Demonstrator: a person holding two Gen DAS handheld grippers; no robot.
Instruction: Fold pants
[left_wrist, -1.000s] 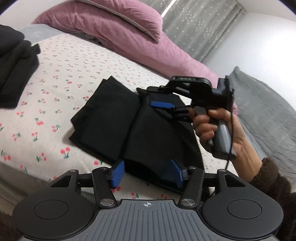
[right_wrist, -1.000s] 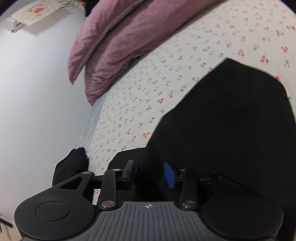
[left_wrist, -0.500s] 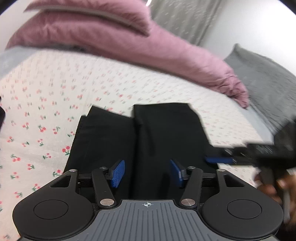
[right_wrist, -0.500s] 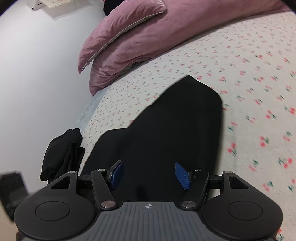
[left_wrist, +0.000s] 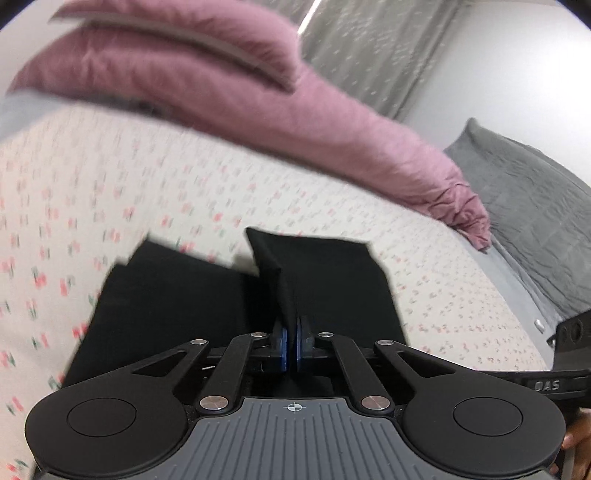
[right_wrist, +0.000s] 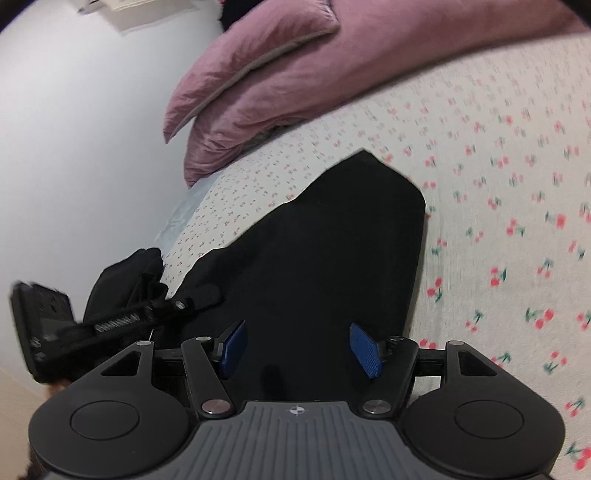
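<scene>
Black pants (left_wrist: 332, 280) lie partly folded on the cherry-print bed sheet (left_wrist: 110, 206). My left gripper (left_wrist: 291, 345) is shut on the near edge of the pants, pinching a raised fold of cloth between its blue pads. In the right wrist view the pants (right_wrist: 332, 251) stretch away from me. My right gripper (right_wrist: 301, 347) is open, its blue pads wide apart just above the near end of the pants, holding nothing. The left gripper's body (right_wrist: 55, 325) shows at the left of that view.
Pink pillows (left_wrist: 229, 85) lie at the head of the bed. A grey blanket (left_wrist: 532, 192) lies at the right. Another dark garment pile (right_wrist: 125, 280) sits at the sheet's edge by the white wall (right_wrist: 74, 129). The right gripper's body (left_wrist: 569, 339) is at the right edge.
My left gripper has closed from open onto the pants' near edge and lifted a fold. My right gripper let go and opened wider, drawing back over the near end.
</scene>
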